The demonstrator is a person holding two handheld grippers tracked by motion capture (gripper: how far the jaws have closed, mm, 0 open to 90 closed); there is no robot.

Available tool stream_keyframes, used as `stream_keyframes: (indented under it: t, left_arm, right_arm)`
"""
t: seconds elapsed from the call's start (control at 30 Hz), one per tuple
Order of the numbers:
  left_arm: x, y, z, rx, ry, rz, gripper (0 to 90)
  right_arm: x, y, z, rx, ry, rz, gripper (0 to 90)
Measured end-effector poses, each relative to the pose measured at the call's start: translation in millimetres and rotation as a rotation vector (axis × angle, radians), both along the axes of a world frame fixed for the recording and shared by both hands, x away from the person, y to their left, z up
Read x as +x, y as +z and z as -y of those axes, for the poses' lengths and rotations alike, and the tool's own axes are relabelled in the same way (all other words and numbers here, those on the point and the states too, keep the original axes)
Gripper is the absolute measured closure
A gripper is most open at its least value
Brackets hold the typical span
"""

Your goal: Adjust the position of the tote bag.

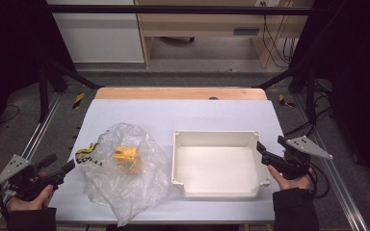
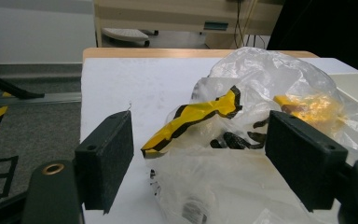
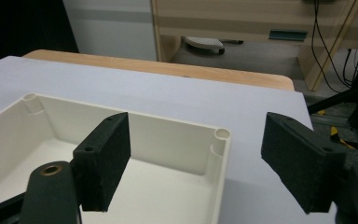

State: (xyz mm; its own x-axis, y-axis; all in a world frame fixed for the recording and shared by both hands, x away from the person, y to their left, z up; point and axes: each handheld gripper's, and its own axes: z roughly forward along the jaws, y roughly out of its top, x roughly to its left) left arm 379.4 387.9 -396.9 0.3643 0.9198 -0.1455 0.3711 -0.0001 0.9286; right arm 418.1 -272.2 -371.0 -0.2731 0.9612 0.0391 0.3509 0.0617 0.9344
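While both grippers, left (image 1: 70, 166) and right (image 1: 261, 150), stand wide open and empty, you're at the approach: pinch the clear plastic bag (image 1: 125, 168) lying beside the white tray (image 1: 217, 137).

A white tray (image 1: 217, 166) sits on the bench (image 1: 183, 113). Left of the tray lies a clear plastic bag (image 1: 125, 173) with a yellow object (image 1: 126, 156) inside. The right hand-held gripper (image 1: 264, 155) hovers open at the tray's right wall, and the left hand-held gripper (image 1: 61, 166) is open, well left of the tray beside the bag.

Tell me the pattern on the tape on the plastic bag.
Yellow and black stripes on the tape, clearest in the left gripper view.
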Motion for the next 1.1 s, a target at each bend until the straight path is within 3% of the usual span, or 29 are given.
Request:
stream_keyframes:
  t: [0.27, 0.57, 0.73, 0.87, 1.1]
  left_arm:
    - [-4.2, -9.8, 6.5, 0.046, -0.019, -0.025, 23.0]
    - [-13.4, -20.6, 7.6, 0.054, -0.023, -0.034, 24.4]
    - [-17.5, -24.4, 7.1, 0.064, -0.027, -0.036, 26.9]
    - [-18.6, -29.2, 9.8, 0.082, -0.039, -0.053, 29.2]
    - [-12.9, -41.4, 20.2, 0.136, -0.071, -0.105, 34.8]
  right_arm:
    - [-2.0, -2.3, -25.3, -0.008, 0.054, -0.019, 24.0]
    - [-8.9, 4.0, -78.9, -0.019, 0.201, -0.025, 29.7]
    - [-11.5, 5.4, -100.6, -0.015, 0.251, -0.030, 31.9]
    - [-13.0, 5.6, -118.1, -0.033, 0.291, -0.040, 33.6]
    - [-14.8, 11.7, -146.7, -0.029, 0.331, -0.017, 37.7]
